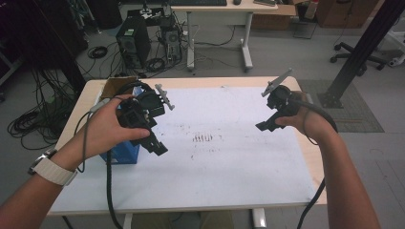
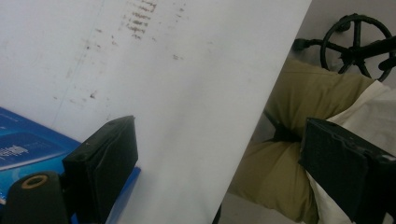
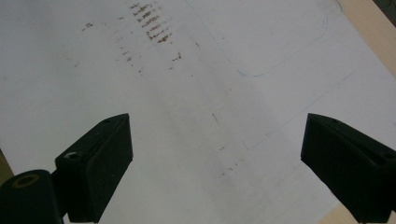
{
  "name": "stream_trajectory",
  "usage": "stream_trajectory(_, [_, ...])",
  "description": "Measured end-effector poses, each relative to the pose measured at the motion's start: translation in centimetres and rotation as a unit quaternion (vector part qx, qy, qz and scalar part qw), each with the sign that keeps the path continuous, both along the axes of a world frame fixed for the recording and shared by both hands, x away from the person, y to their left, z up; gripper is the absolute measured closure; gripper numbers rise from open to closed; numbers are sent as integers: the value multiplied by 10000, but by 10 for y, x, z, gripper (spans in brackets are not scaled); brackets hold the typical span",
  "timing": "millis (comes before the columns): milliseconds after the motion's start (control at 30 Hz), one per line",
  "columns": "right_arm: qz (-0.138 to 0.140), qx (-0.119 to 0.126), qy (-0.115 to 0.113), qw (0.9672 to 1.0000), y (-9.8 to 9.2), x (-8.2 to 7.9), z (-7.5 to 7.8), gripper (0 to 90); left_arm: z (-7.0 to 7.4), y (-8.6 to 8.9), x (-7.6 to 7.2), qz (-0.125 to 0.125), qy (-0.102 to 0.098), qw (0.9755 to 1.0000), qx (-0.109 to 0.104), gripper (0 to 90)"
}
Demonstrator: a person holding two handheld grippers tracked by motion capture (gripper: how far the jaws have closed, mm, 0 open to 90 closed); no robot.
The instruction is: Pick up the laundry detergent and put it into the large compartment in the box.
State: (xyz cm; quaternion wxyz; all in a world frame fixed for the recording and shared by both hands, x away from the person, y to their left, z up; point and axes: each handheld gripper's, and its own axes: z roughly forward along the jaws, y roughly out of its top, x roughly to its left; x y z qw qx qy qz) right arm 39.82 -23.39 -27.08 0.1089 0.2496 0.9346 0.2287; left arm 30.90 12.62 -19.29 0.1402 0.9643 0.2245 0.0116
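The blue cardboard box (image 1: 125,152) sits at the table's left edge, under the left gripper (image 1: 157,145). It looks light and easy to dent; pinch its thin sides. Both grippers, left and right (image 1: 263,126), gape wide, holding nothing.

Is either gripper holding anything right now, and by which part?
No. The left gripper and the right gripper both have open jaws with nothing between them.
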Motion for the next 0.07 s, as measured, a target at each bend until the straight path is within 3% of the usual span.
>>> stream_trajectory(67, [-9, 2, -3, 10000, -1, 0, 0, 91, 0, 0, 0, 14, -9, 10000, -3, 118])
